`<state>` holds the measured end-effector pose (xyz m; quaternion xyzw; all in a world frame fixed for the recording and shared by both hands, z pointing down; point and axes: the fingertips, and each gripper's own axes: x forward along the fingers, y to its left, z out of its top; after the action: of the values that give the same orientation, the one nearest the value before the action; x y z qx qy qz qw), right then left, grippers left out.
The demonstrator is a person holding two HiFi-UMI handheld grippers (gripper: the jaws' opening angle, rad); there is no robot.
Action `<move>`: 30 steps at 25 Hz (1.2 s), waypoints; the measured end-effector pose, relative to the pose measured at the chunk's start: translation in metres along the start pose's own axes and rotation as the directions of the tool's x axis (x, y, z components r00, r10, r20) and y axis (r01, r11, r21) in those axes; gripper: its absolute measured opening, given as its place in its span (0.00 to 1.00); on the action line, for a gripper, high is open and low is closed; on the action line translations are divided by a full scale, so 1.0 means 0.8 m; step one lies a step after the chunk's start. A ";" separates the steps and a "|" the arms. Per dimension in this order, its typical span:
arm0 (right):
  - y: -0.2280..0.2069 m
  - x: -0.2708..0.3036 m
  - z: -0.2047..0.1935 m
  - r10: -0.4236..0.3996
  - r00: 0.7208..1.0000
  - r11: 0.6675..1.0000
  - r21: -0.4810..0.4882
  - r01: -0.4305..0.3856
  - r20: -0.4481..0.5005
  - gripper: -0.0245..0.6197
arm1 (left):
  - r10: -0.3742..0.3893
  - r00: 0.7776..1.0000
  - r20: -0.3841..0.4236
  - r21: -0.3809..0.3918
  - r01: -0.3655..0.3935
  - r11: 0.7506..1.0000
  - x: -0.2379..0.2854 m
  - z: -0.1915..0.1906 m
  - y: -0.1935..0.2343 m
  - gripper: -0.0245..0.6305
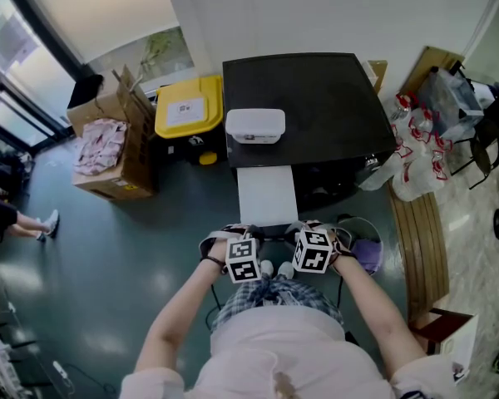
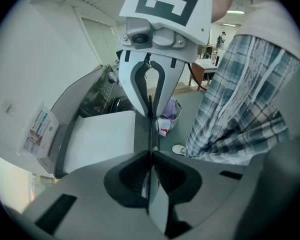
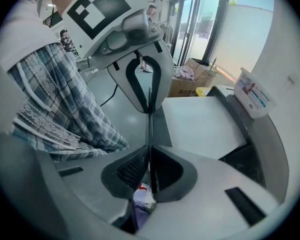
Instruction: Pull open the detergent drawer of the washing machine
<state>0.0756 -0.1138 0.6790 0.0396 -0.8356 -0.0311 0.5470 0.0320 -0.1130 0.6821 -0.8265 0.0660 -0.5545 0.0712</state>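
Washing machine, dark-topped, against the far wall in the head view; white lidded box on its front left corner. Detergent drawer cannot be told for certain: the only likely piece is a white flat panel that stands out from the machine's front edge, below the box, toward the person. Left claw: jaws pressed together, nothing between them. Right claw: jaws likewise together, nothing held. Both claws are held side by side close to the person's body, just beyond the near end of the white panel and apart from it. Each gripper view shows the other claw facing it tip to tip, though whether the tips touch cannot be told. Marker cubes sit uppermost in the head view. Yellow-lidded bin just left of the machine. Open cardboard box holding pale cloth, left of the bin. Plastic bags heaped right of the machine. Wooden bench along the right. Purple item in a round basket on the grey-green floor, beside the person's right forearm.
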 end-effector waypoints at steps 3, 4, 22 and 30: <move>-0.001 0.000 0.001 0.013 1.000 1.000 0.011 -0.013 0.007 0.11 | -0.002 1.000 0.005 -0.008 0.002 1.000 0.001 0.000 0.002 0.12; -0.002 -0.001 0.000 0.016 1.000 1.000 0.020 -0.016 0.009 0.12 | -0.001 1.000 0.009 -0.015 0.001 1.000 0.000 0.000 0.004 0.13; -0.120 -0.121 0.005 -0.313 0.876 0.832 0.551 0.066 0.368 0.29 | 0.228 0.934 0.276 -0.379 -0.112 0.918 -0.080 0.037 0.131 0.32; -0.219 -0.249 -0.037 -0.727 0.584 0.557 0.808 0.192 0.362 0.19 | 0.542 0.750 0.379 -0.661 -0.190 0.725 -0.175 0.045 0.255 0.22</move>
<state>0.1882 -0.2685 0.4925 0.4636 -0.8699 0.1184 0.1198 0.0064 -0.2852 0.5026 -0.8973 0.3796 -0.2182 -0.0570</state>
